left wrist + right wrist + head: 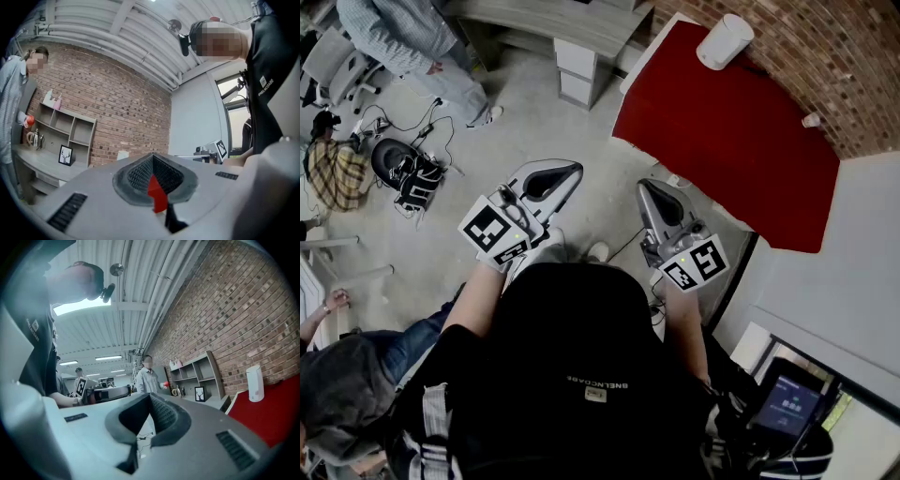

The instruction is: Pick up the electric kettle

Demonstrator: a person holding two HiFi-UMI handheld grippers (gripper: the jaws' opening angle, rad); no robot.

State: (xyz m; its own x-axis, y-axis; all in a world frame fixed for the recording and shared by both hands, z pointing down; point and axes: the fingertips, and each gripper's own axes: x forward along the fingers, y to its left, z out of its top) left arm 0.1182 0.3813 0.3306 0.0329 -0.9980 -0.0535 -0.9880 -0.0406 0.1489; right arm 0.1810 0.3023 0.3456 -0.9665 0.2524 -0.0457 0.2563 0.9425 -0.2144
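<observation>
The kettle (724, 41) is a white cylinder standing at the far corner of a red table (722, 141), next to the brick wall. It also shows small in the right gripper view as the white kettle (253, 383) on the red tabletop (269, 416), and in the left gripper view as a pale kettle (123, 155) just over the jaws. My left gripper (570, 171) and right gripper (646, 187) are held level over the floor, well short of the table. Both have their jaws closed tip to tip, with nothing held.
A small cup (811, 120) sits on the red table by the brick wall (834, 56). A person (403, 37) stands at the far left by a grey desk (572, 23). A bag and cables (408, 173) lie on the floor. Another person (347, 370) sits at the lower left.
</observation>
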